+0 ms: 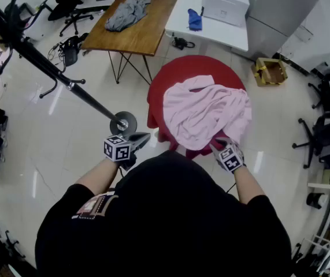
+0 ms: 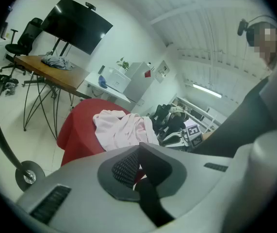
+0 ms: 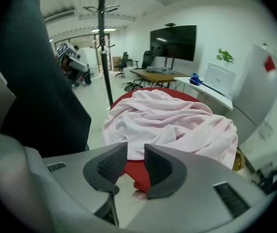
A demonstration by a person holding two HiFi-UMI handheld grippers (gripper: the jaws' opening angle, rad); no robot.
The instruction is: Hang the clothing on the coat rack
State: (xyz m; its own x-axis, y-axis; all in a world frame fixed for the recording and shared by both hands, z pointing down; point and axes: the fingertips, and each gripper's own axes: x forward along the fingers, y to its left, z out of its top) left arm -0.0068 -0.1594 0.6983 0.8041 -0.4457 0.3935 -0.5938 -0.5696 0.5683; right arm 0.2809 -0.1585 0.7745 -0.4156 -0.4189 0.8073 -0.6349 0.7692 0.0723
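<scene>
A pink garment [image 1: 205, 111] lies crumpled on a round red table [image 1: 179, 77]. The black coat rack [image 1: 49, 68] slants from the upper left down to its round base [image 1: 123, 122] on the floor, left of the table. My left gripper [image 1: 131, 146] hovers just below that base, shut with nothing in it [image 2: 139, 159]. My right gripper [image 1: 221, 145] is at the table's near edge, by the garment's hem. Its jaws stand apart [image 3: 136, 157] with nothing between them, and the pink garment [image 3: 172, 123] lies just beyond.
A wooden table [image 1: 147, 36] with a grey cloth [image 1: 127, 11] stands behind the rack. A white desk [image 1: 211, 33] carries a blue item [image 1: 195, 19] and a white box [image 1: 225, 4]. A cardboard box [image 1: 269, 71] and office chairs [image 1: 326, 126] are at the right.
</scene>
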